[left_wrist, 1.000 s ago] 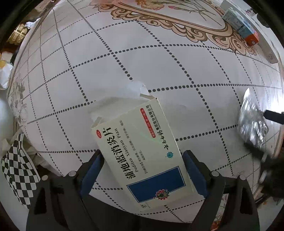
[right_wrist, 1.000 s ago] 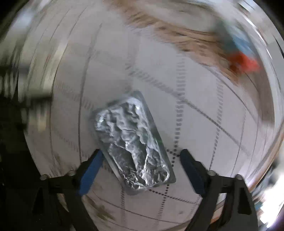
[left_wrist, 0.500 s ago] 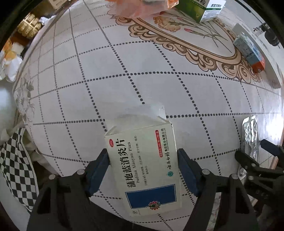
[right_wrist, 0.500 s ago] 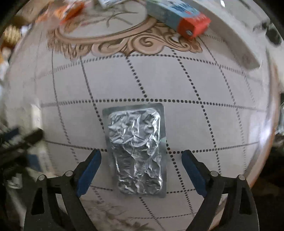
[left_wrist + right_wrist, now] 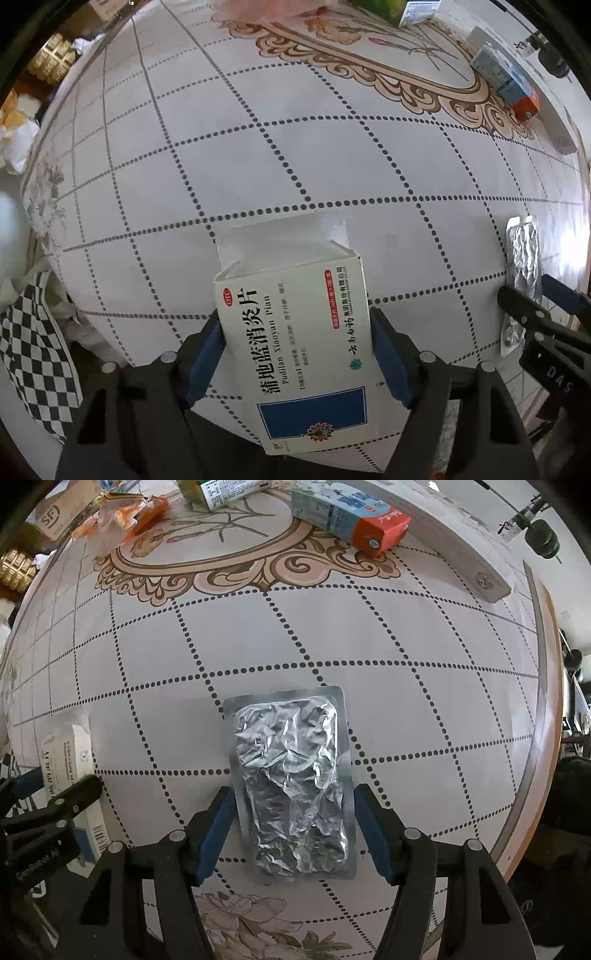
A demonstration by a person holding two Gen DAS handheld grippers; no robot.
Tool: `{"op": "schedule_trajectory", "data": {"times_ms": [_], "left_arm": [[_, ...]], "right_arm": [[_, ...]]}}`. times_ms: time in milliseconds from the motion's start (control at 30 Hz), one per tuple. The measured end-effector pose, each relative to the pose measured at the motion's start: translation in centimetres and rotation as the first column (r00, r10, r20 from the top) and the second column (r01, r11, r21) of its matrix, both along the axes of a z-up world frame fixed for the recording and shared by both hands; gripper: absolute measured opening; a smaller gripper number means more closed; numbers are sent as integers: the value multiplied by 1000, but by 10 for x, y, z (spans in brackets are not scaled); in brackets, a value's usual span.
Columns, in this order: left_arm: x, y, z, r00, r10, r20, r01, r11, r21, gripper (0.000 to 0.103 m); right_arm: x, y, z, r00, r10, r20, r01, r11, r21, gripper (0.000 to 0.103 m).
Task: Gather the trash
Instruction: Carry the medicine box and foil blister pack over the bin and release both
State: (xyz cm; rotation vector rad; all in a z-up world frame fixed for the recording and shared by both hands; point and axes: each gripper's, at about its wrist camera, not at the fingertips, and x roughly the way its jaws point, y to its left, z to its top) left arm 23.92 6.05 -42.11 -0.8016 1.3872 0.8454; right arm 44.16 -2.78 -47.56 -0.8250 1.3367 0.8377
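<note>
Medicine box [image 5: 299,343] now pinched by my left gripper [image 5: 297,354]; right gripper [image 5: 293,827] has closed onto foil blister [image 5: 291,782], twelve o'clock—both ready to lift.

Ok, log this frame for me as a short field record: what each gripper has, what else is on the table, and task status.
left gripper: closed on white cardboard medicine box with blue panel, top flap open
right gripper: pads against both long edges of crumpled silver foil blister pack
surface: tablecloth with dotted grid and floral border
other items: blue-and-orange carton, orange plastic wrapper, green-and-white box, all at far side
status: two pieces gripped, both low over the cloth; bin not visible
</note>
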Motion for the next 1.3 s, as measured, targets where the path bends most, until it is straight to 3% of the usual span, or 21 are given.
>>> {"op": "schedule_trajectory", "data": {"times_ms": [100,233,400,567,700,767,900,1100,1300], "left_arm": [[-2,-1,18,1000,-23,-7,23,999,35,73],[-8,1,48,998,-55,4,54,994,96,73],[-32,-6,82,995,-76,58,66,985,161,73],[-95,-24,112,989,-114,99,87,966,244,73],[-157,-30,107,986,-101,132,65,966,248,73],[-186,-34,95,985,-86,147,51,972,230,73],[-238,-45,42,993,-50,109,32,987,160,73],[-293,-52,-62,997,55,62,-57,998,26,73],[-306,-52,-185,988,133,80,-128,989,-74,73]], "right_arm": [[-12,-6,8,999,-36,-14,36,999,4,66],[-6,-26,26,988,-108,-110,114,992,51,66],[-42,-56,57,983,-127,-133,144,982,126,67],[-108,-76,101,983,-119,-139,143,974,178,67],[-188,-63,127,986,-97,-139,122,976,181,67],[-228,-72,124,984,-90,-155,116,979,168,67],[-295,-88,83,977,-79,-196,100,990,97,67],[-354,-103,-30,972,-48,-229,31,997,-75,67],[-361,-112,-143,966,-86,-245,51,988,-148,67]]}}
